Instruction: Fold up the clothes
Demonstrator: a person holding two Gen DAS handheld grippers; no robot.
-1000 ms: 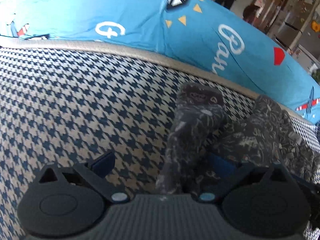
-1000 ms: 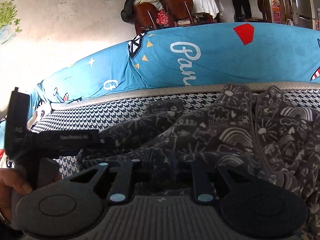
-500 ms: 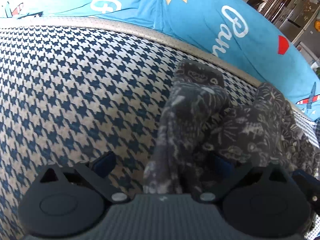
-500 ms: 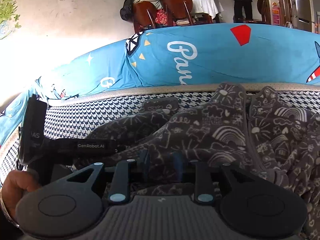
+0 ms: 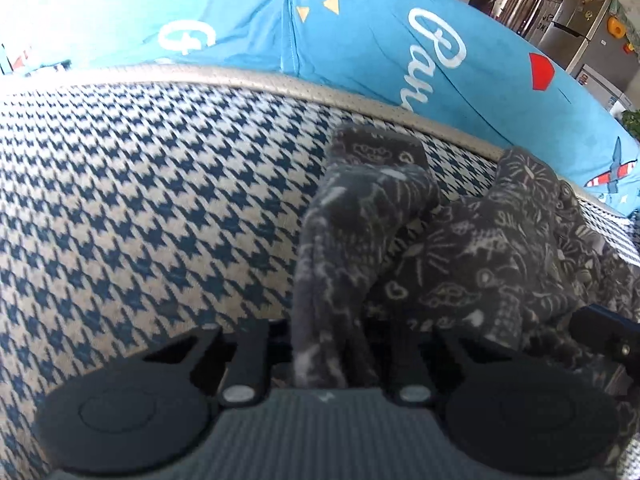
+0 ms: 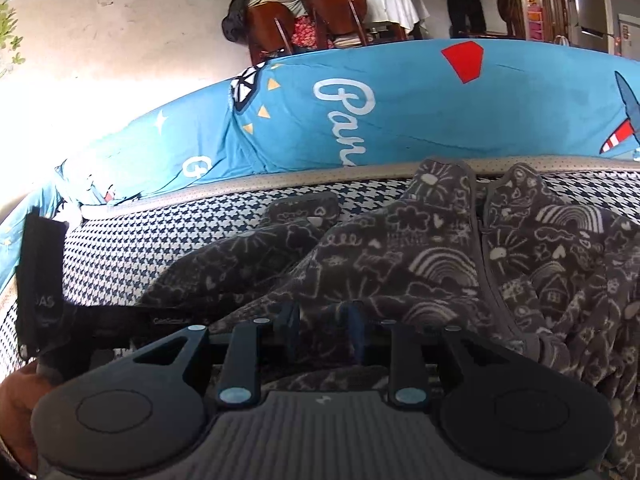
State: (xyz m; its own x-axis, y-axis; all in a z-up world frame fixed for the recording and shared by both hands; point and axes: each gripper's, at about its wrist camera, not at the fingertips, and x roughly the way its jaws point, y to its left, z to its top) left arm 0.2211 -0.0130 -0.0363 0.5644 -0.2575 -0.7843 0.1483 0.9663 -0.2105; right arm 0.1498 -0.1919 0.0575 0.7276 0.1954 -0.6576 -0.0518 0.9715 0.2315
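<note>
Two grippers work one dark grey fleece garment (image 6: 432, 256) printed with pale rainbows, clouds and hearts, which lies rumpled on a navy-and-cream houndstooth cushion (image 5: 140, 208). From the left wrist camera, the left gripper (image 5: 320, 344) has its jaws drawn close together on a sleeve (image 5: 352, 248) of that garment; the sleeve rises straight out from between the fingers and runs away from the camera, its cuff resting flat on the cushion near the beige piping. The rest of the garment is bunched to the right of that sleeve. From the right wrist camera, the right gripper (image 6: 324, 320) is clamped on a fold of the garment's body, the fleece filling the narrow gap between its blue-tipped fingers and spreading ahead and to the right, where a zip seam runs up the front. The left gripper's black body and a hand (image 6: 18, 412) show at the left edge of this view. Behind the cushion lies a bright blue printed cover (image 6: 400, 116).
</note>
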